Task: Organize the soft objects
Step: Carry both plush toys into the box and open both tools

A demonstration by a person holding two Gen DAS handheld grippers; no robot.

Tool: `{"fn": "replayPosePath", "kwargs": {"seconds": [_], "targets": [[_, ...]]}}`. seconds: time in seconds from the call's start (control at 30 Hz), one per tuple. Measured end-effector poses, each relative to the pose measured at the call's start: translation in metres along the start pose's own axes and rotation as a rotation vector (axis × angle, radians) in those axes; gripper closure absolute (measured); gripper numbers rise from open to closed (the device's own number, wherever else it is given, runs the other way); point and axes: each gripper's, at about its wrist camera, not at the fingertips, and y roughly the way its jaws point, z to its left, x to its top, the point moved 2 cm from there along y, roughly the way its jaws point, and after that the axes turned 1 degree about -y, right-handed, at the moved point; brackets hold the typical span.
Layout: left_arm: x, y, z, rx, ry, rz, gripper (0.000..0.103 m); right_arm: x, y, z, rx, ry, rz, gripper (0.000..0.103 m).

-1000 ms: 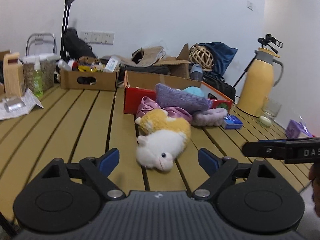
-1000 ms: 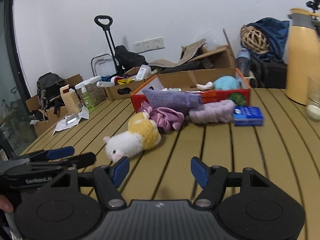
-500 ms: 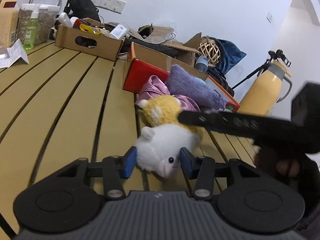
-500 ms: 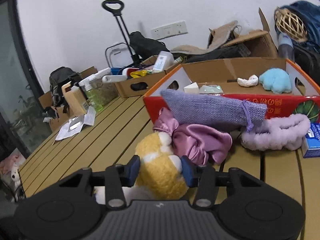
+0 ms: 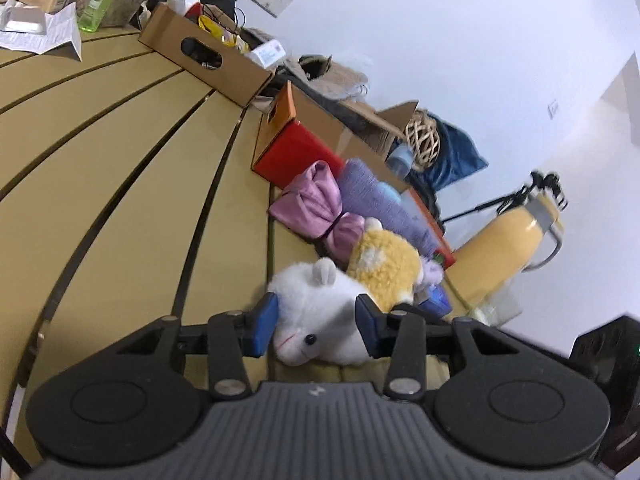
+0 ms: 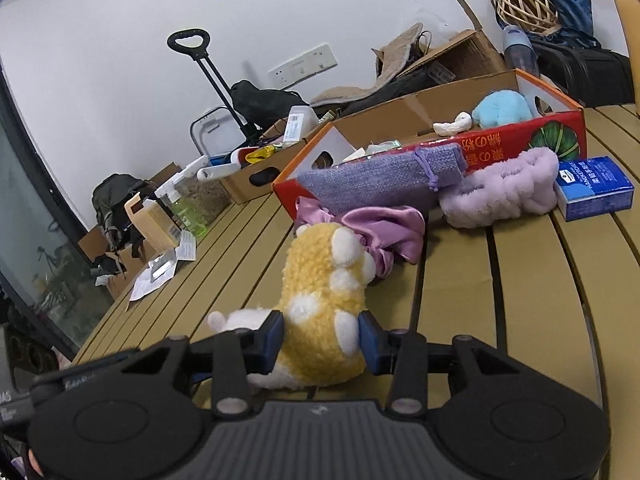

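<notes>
**Both grippers clamped on plush**

Since a second ago, both grippers are seen moved in from open tabletop onto the plush, and the left view is rolled sideways. Jaws of both have just been closing, with the plush between them.

Left gripper (image 5: 316, 322): blue pads are pressed into the white head of the plush (image 5: 320, 320), face toward the camera. Right gripper (image 6: 320, 338): pads are pressed into the yellow body (image 6: 320, 320), white patches visible beside them.

Plush is held low over the slatted table (image 6: 520, 300); contact with the table cannot be told. Its far end is touching the pink satin bow (image 6: 384, 228). Purple pouch (image 6: 380, 184) is propped against the red box (image 6: 520, 136), with the lilac headband (image 6: 504, 192) beside it and the blue carton (image 6: 592, 188) just right of that. A blue plush (image 6: 504, 108) is seen inside the box.
</notes>
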Motion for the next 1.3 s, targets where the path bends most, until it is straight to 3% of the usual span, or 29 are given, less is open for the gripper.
{"fn": "replayPosePath", "kwargs": {"seconds": [0.37,0.53,0.6,0.8,0.97,1.13,1.2,1.3], "targets": [[-0.006,-0.038,-0.048,-0.059,0.108,-0.061,0.062,0.003,-0.067,0.019,0.016,-0.004,-0.105,0.066],[0.032,-0.033,-0.077,-0.099,0.173,-0.106,0.063,0.046,-0.077,0.027,0.03,-0.044,-0.183,0.066],[0.056,-0.018,-0.084,-0.099,0.179,-0.083,0.062,0.072,-0.071,0.029,0.018,-0.069,-0.199,0.066],[0.137,0.049,-0.092,-0.055,0.193,-0.025,0.063,0.162,-0.015,0.017,-0.005,-0.06,-0.157,0.066],[0.18,0.119,-0.079,0.074,0.227,0.042,0.063,0.221,0.071,-0.018,-0.027,0.038,-0.031,0.066],[0.201,0.194,-0.057,0.211,0.318,0.153,0.062,0.241,0.163,-0.054,-0.087,0.122,0.101,0.066],[0.202,0.22,-0.05,0.256,0.367,0.206,0.062,0.239,0.199,-0.065,-0.127,0.112,0.155,0.075],[0.206,0.232,-0.045,0.265,0.388,0.208,0.062,0.233,0.223,-0.069,-0.137,0.1,0.167,0.074]]}}
